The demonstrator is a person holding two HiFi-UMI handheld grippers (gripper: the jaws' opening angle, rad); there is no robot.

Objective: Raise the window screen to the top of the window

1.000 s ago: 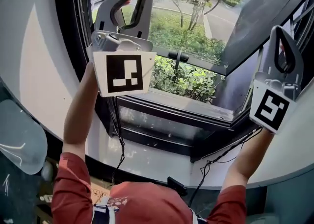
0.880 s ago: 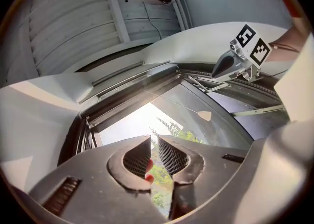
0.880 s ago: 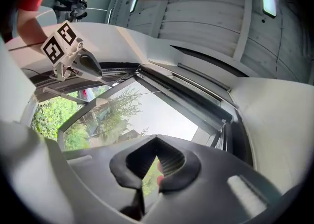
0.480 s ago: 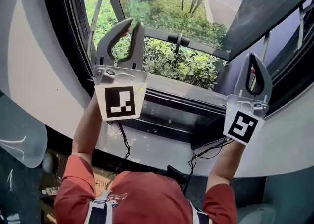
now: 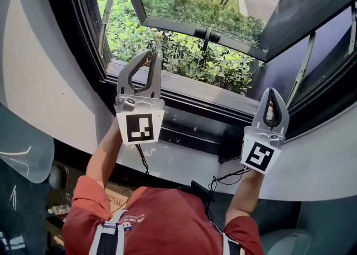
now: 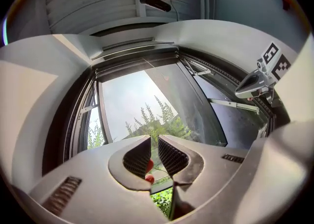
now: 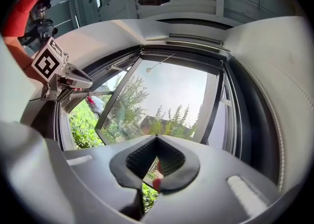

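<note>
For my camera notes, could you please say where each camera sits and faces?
Head view: on the head, steeply down at the black window sill; shows red shirt, grey left gripper, right gripper.
Left gripper view: on that gripper, up along its slightly parted jaws; right gripper at right.
Right gripper view: on that gripper, up along its shut jaws; left gripper at left.
Both gripper views share the tilted-out glass pane.

1. No word, number or brand name is legible in any view.
2. Left claw [image 5: 153,53], left marker cube [image 5: 139,127]: a black-and-white square code pattern, no letters.
3. Right claw [image 5: 270,90], right marker cube [image 5: 259,156]: a similar code pattern, no letters.
4. Red shirt [image 5: 167,220]: small pale print, too small to read.
</note>
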